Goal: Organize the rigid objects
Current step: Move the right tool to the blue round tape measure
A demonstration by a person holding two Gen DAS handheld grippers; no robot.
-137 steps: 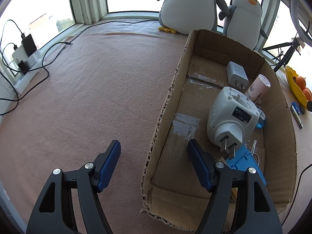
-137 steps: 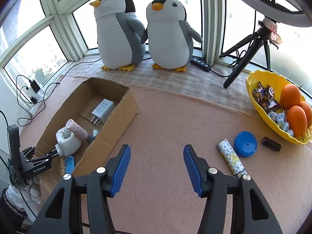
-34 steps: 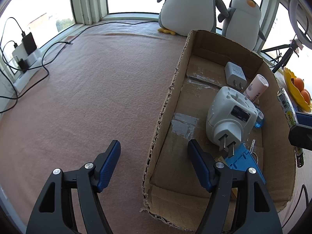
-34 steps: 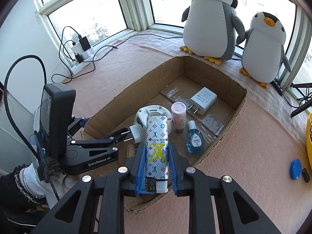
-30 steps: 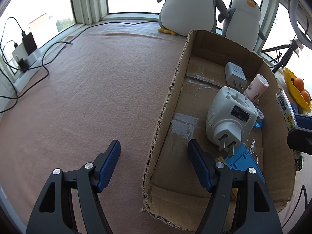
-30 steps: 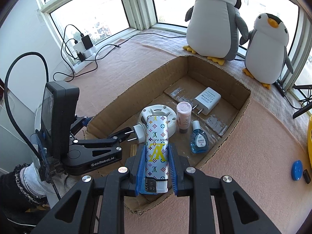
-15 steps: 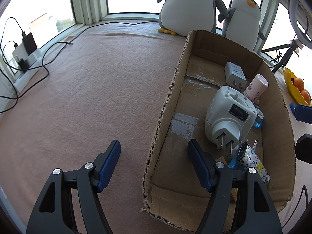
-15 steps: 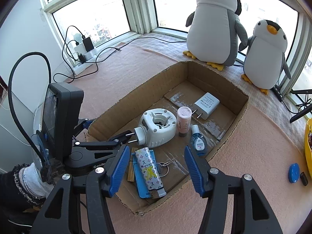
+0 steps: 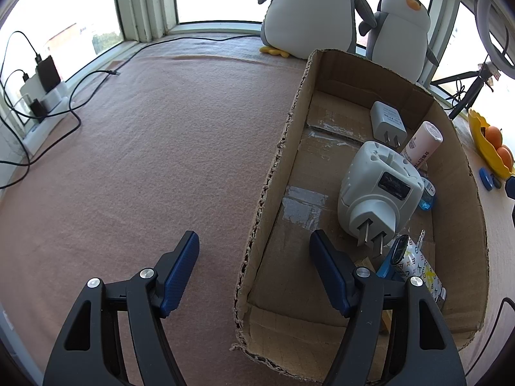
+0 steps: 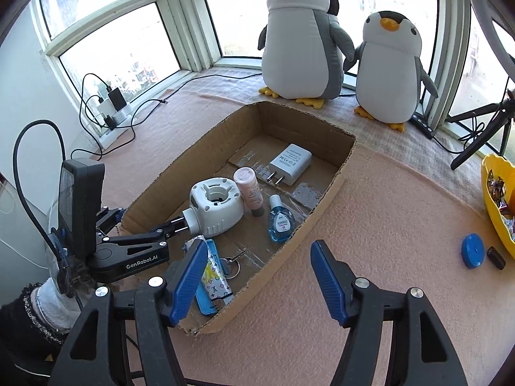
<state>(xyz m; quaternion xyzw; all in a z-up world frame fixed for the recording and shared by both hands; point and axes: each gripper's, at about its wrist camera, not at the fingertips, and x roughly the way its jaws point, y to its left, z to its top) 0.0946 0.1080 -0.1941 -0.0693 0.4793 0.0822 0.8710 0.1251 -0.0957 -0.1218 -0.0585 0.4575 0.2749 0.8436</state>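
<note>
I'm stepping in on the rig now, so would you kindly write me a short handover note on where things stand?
Left tool: open, empty, straddling the near wall of the cardboard box.
Right tool: open, empty, just outside the box.
In the box: patterned lighter lying on a blue case, white plug adapter, charger, pink tube, blue bottle, keys.
Left: blue disc and small black cylinder on the cloth, likely next.

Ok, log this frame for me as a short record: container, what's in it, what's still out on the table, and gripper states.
container: cardboard box
inside: white plug adapter, USB charger, pink tube, blue bottle, patterned lighter, keys
still outside: blue cap, small black object
left gripper: open, straddling the box wall
right gripper: open, empty
</note>
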